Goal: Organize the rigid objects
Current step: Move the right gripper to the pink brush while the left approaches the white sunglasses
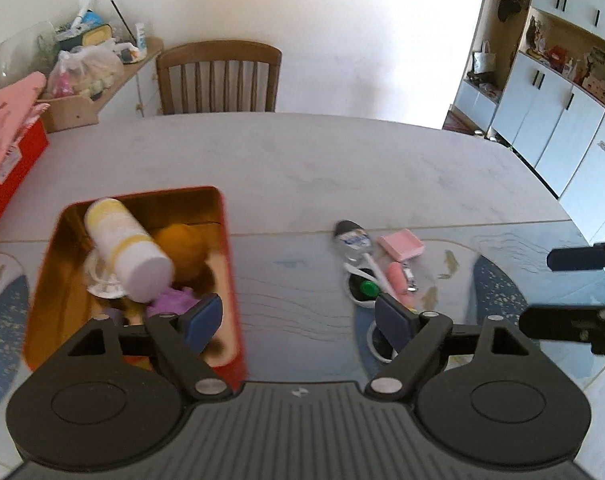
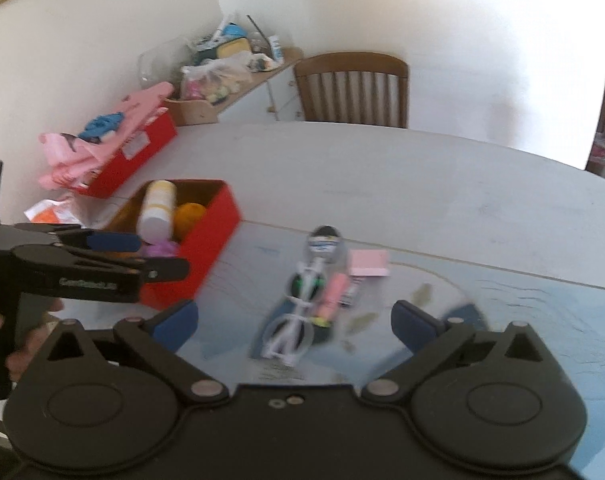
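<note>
My left gripper [image 1: 298, 320] stands open and holds nothing, its left pad over the near end of a red tin [image 1: 230, 264]. In the tin lie a white and yellow bottle [image 1: 126, 248], an orange [image 1: 182, 244] and a purple thing [image 1: 174, 300]. To the right on the table is a small heap: a black-capped little bottle [image 1: 352, 238], a pink block [image 1: 402, 243], a pink tube [image 1: 398, 280]. My right gripper [image 2: 296, 324] is open and empty, low over that heap with a white plastic frame [image 2: 302, 280] just ahead. The left gripper [image 2: 150, 256] shows beside the red tin [image 2: 206, 240].
A second red box [image 2: 134, 148] topped with pink cloth sits at the table's far left. A wooden chair [image 2: 350, 88] stands behind the table, a cluttered wooden shelf [image 1: 102, 76] to the left, white cabinets [image 1: 542, 120] to the right. A hand [image 2: 26, 344] holds the left gripper.
</note>
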